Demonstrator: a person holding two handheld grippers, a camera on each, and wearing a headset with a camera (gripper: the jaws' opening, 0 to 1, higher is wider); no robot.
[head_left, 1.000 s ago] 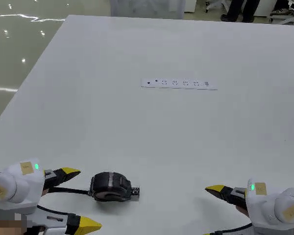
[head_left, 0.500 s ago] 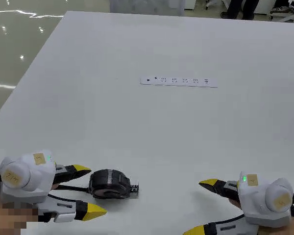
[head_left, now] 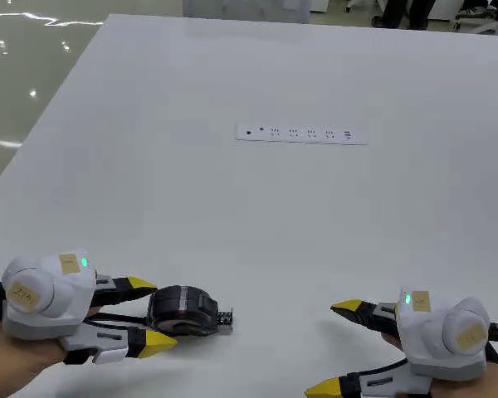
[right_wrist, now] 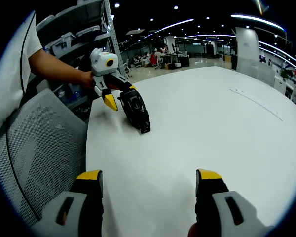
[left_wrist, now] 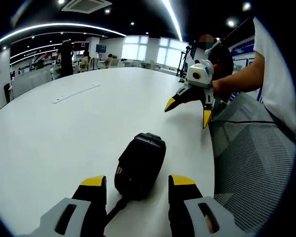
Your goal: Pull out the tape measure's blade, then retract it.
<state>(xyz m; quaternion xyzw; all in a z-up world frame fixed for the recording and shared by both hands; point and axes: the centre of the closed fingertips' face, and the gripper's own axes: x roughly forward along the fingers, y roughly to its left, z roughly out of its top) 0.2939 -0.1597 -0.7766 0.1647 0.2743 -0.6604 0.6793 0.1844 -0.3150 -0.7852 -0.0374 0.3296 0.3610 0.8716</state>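
Bracketing the tape (head_left: pixel 183 309), my left gripper (head_left: pixel 150 313) held its jaws spread, unclamped; my right gripper (head_left: pixel 334 348) sat well apart, jaws spread, gripping nothing.

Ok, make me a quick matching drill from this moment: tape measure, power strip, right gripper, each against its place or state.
1 tape measure
2 power strip
3 right gripper

A open, over bare table
B lying flat farther up the table, beyond both grippers
C between the fingers of the left gripper

Pairs: 1-C, 2-B, 3-A
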